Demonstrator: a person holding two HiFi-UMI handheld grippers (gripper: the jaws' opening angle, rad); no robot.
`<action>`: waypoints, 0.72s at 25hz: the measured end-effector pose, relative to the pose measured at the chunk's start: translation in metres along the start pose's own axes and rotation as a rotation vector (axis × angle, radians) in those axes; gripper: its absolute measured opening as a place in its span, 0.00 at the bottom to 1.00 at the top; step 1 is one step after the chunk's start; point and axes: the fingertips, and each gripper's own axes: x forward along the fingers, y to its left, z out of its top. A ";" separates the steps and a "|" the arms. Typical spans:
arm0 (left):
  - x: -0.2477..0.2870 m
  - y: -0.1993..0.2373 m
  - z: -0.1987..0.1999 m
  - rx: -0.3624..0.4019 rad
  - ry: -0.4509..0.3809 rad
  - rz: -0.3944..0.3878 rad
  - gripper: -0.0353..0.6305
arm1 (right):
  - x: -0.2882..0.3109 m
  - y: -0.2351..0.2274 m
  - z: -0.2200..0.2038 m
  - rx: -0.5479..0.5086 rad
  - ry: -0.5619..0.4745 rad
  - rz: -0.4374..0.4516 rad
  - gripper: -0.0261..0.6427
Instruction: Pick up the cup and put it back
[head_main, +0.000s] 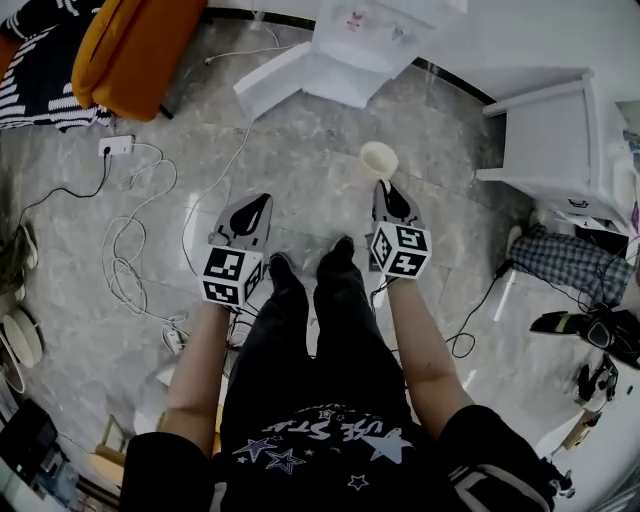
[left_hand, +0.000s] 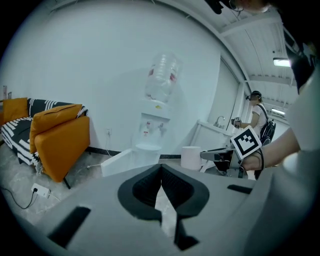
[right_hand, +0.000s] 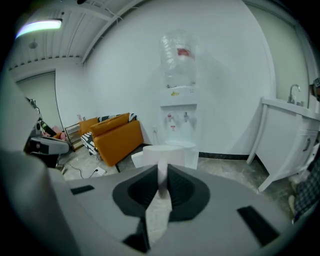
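A white paper cup (head_main: 378, 160) is held in the air over the floor, its open mouth facing up. My right gripper (head_main: 384, 188) is shut on the cup's near wall. In the right gripper view the cup (right_hand: 165, 152) fills the space just past the jaws, with its wall pinched in my right gripper (right_hand: 162, 170). My left gripper (head_main: 264, 203) hangs beside it to the left, shut with nothing in it. In the left gripper view the jaws of my left gripper (left_hand: 161, 169) meet at their tips, and the cup (left_hand: 190, 157) shows to the right.
A water dispenser (head_main: 365, 30) with a bottle on top stands ahead against the wall. An orange sofa (head_main: 135, 50) is at the far left and a white cabinet (head_main: 560, 140) at the right. A power strip (head_main: 115, 146) and cables (head_main: 140, 240) lie on the floor at the left.
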 end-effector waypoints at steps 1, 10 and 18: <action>0.008 0.005 -0.007 -0.020 0.002 0.008 0.07 | 0.015 -0.004 -0.007 -0.011 0.018 0.006 0.10; 0.134 0.102 -0.086 -0.110 0.028 0.123 0.07 | 0.222 -0.050 -0.066 -0.124 0.083 0.114 0.10; 0.276 0.168 -0.154 -0.142 0.009 0.152 0.07 | 0.390 -0.106 -0.135 -0.088 0.117 0.053 0.10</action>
